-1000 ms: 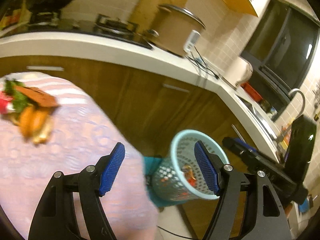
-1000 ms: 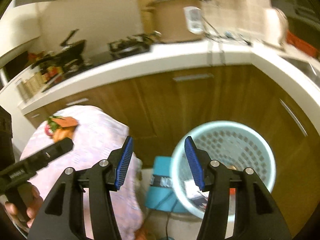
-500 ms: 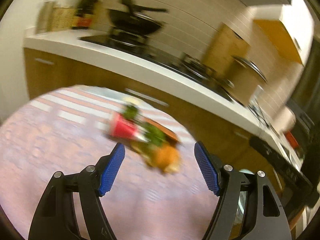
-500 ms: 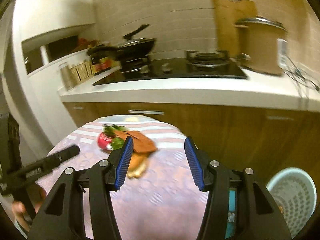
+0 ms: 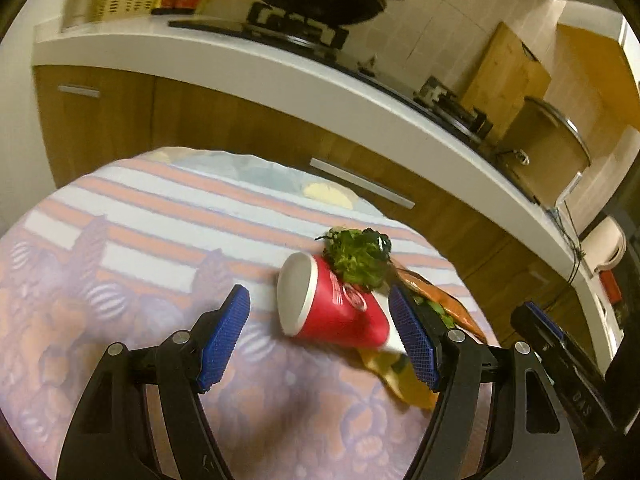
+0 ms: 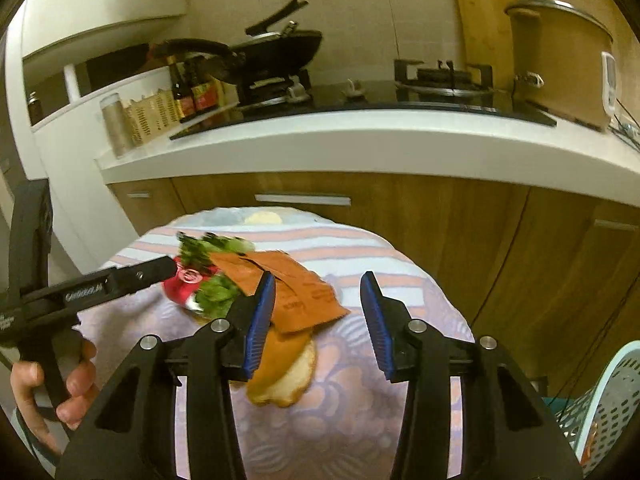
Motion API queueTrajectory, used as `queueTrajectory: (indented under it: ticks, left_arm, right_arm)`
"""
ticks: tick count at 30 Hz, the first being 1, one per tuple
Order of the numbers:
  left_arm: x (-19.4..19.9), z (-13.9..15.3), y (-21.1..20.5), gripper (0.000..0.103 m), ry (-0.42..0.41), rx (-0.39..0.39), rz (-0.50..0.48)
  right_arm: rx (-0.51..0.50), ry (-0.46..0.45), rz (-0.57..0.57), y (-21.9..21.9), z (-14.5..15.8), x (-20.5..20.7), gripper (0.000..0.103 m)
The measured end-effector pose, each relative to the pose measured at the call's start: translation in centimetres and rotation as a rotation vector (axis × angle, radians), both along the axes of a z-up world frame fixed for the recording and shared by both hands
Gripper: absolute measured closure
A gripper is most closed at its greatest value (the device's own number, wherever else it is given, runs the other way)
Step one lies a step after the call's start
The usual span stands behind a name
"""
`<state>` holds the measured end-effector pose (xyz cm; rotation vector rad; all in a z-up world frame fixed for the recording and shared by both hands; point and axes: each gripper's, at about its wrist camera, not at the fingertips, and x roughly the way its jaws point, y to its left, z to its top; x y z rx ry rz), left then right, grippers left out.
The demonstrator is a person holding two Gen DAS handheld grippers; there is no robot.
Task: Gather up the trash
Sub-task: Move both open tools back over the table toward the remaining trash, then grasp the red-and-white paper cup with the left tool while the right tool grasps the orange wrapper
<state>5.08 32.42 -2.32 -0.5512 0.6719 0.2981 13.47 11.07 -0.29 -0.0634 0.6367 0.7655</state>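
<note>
A red paper cup lies on its side on the round table, its mouth toward the left. Green leaves lie behind it, and a brown paper wrapper and a yellow peel lie to its right. My left gripper is open, and the cup lies between its fingers. In the right wrist view the cup, leaves, wrapper and a bread-like piece lie in a pile. My right gripper is open and empty over the wrapper's right edge.
The table has a striped, patterned cloth. A light blue mesh bin stands on the floor at the right. Wooden cabinets and a white counter with a stove, wok and pot stand behind the table.
Both grippers swung left from the blue bin to the table. The left one closed in on the red cup, which now lies between its fingers. Both stayed open.
</note>
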Motion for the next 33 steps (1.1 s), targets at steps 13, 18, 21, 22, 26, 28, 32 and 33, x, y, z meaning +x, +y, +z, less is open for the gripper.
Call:
queueTrajectory:
  ticks: [13, 18, 21, 22, 26, 28, 32, 33]
  left_arm:
    - [-1.5, -0.6, -3.0, 0.059, -0.019, -0.05, -0.169]
    - [-3.9, -0.6, -5.2, 0.059, -0.008, -0.076, -0.233]
    - [-5.0, -0.4, -5.8, 0.051, 0.01, -0.032, -0.214]
    - [-5.5, -0.1, -5.6, 0.042, 0.018, 0.003, -0.171]
    - [-5.0, 0.6, -4.3, 0.025, 0.025, 0.093, -0.097]
    - [-4.0, 0.3, -3.6, 0.025, 0.051, 0.105, -0.091]
    - [-2.1, -1.3, -2.0, 0.011, 0.058, 0.029, -0.147]
    - [-1.7, -1.8, -1.7, 0.011, 0.06, -0.008, -0.157]
  right_arm:
    - [0.03, 0.067, -0.016, -1.0, -2.7, 1.8, 0.062]
    - [0.04, 0.059, -0.019, -1.4, -2.5, 1.6, 0.062]
    - [0.042, 0.056, -0.015, -1.4, -2.5, 1.5, 0.062]
    - [0.043, 0.055, -0.014, -1.5, -2.4, 1.5, 0.062]
    - [0.039, 0.053, -0.007, -1.3, -2.4, 1.5, 0.062]
    - [0.039, 0.054, -0.002, -1.3, -2.4, 1.4, 0.062]
    - [0.039, 0.065, 0.006, -1.1, -2.5, 1.6, 0.061]
    - [0.039, 0.07, 0.009, -1.1, -2.5, 1.7, 0.061]
